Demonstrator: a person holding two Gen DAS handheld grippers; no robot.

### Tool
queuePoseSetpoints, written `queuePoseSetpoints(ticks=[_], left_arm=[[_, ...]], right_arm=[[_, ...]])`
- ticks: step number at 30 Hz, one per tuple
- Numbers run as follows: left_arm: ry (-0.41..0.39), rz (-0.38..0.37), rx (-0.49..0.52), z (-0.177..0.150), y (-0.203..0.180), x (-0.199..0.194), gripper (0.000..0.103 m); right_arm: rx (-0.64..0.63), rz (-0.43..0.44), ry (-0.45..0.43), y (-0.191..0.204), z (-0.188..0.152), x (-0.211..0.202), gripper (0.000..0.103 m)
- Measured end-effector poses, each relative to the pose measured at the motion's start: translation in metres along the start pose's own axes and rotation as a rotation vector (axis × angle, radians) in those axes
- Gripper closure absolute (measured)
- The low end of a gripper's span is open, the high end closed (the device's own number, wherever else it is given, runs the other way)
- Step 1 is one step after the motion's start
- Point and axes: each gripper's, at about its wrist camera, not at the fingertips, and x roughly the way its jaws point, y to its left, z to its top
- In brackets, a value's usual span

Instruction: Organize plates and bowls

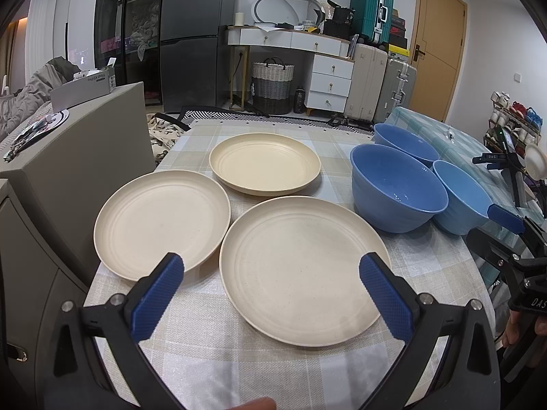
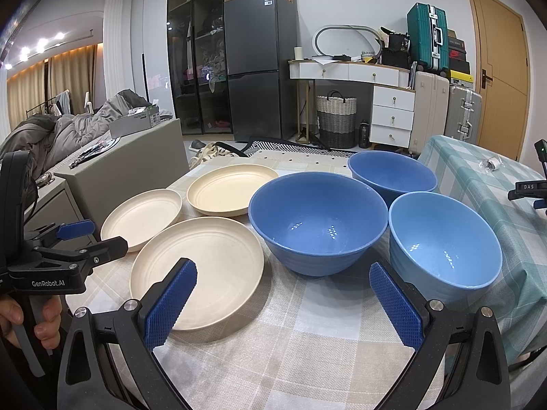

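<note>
nothing stacked yet: three plates (image 1: 304,270) and three bowls (image 2: 318,222) lie separate on the table (image 1: 259,358). left gripper (image 1: 270,294) and right gripper (image 2: 282,304) both released, empty. next: grasp the nearest plate's rim.

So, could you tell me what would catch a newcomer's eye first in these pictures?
Probably the three blue bowls clustered on the right of the checked tablecloth, with three cream plates laid out singly to their left. Next, the two open grippers: the left gripper hovers over the nearest plate, the right gripper in front of the bowls, both holding nothing.
</note>
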Motion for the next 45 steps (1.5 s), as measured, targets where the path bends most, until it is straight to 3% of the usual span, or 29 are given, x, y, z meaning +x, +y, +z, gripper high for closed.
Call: queuePoseSetpoints(ticks=[34,45], left_arm=[[-0.01,-0.002,-0.029,0.004,0.011,-0.003,0.0],[-0.001,0.016,-0.106,0.013,0.032,-0.009,0.0]], right_arm=[[0.0,-0.003,0.0,0.003,0.004,0.002,0.0],[-0.017,0.022,-0.02,0.01,0.012,-0.001,0.0]])
